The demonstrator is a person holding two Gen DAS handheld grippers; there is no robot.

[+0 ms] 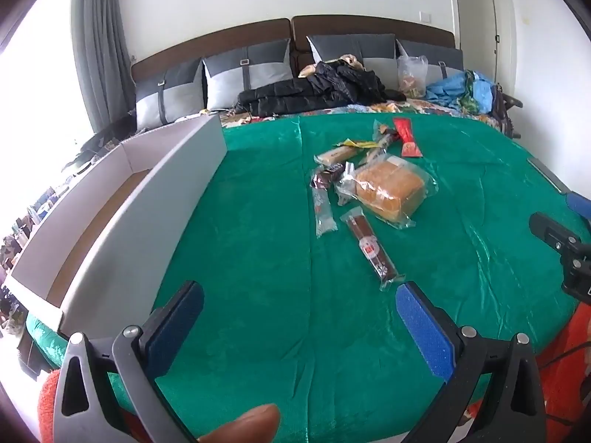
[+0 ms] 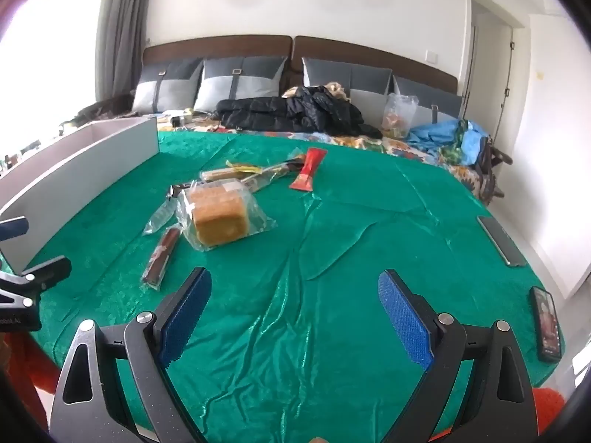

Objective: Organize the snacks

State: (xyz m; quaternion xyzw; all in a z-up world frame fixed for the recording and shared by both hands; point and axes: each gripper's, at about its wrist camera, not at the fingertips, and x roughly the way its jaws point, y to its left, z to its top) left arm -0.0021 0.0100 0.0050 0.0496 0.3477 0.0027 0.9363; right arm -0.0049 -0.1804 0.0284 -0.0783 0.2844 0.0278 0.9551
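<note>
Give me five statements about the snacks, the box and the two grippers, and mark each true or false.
1. Both grippers are open and hold nothing. True: the left gripper and the right gripper gape over bare cloth.
2. The bread lies inside the box. False: it lies on the cloth, in its clear wrapper.
3. The red packet is the snack farthest from the grippers. True.
4. The box stands to the right of the snacks. False: it stands to their left.
5. Two phones lie near the cloth's right edge. True.
</note>
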